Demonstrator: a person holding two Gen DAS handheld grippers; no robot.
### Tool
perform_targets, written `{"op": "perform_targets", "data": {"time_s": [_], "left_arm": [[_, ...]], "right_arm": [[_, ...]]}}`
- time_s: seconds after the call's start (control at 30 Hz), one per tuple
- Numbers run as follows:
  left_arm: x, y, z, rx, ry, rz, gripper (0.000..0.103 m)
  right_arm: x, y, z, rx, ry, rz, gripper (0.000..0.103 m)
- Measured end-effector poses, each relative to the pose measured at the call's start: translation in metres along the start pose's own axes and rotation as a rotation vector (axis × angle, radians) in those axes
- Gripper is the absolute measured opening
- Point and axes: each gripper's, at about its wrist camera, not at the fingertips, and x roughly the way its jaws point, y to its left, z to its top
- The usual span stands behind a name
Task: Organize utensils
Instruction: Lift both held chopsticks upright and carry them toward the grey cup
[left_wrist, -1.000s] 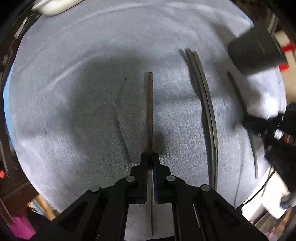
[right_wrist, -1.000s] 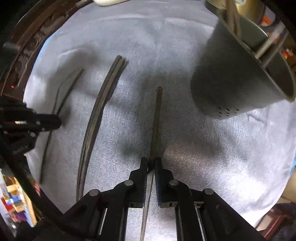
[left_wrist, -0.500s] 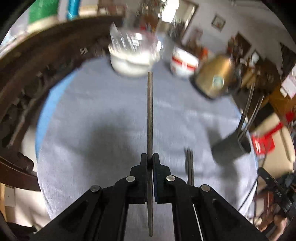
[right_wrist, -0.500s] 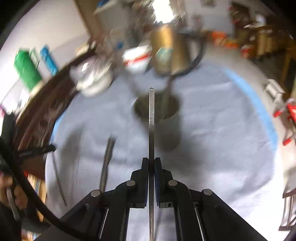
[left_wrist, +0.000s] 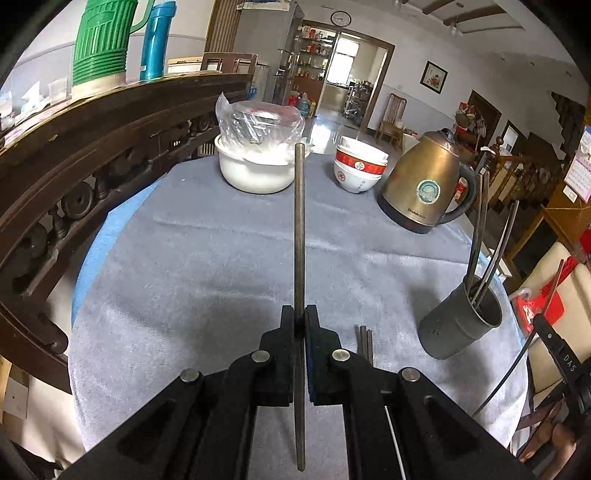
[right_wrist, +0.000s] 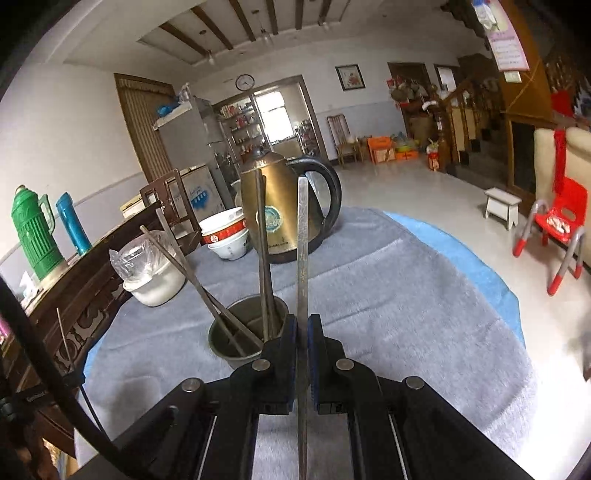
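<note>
the left gripper (left_wrist: 300, 321) has its fingers clamped on one upright chopstick (left_wrist: 299, 229); the right gripper (right_wrist: 302, 328) pinches a second chopstick (right_wrist: 303, 240) likewise, just beside a grey utensil cup (right_wrist: 221, 345) holding more chopsticks. two chopsticks (left_wrist: 364, 341) lie on the table (left_wrist: 207, 266).

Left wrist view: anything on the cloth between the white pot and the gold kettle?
Yes. In the left wrist view a stack of red-and-white bowls stands between the white pot and the gold kettle.
</note>
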Motion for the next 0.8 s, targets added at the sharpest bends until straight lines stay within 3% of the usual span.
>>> {"op": "perform_targets", "data": {"time_s": [0.37, 0.8], "left_arm": [[0.005, -0.009, 0.001, 0.025, -0.065, 0.009, 0.005], [0.01, 0.002, -0.015, 0.014, -0.049, 0.006, 0.005]], "right_arm": [[0.001, 0.0, -0.008, -0.005, -0.029, 0.012, 0.006], [-0.01, -0.007, -0.018, -0.031, -0.043, 0.017, 0.007]]}}
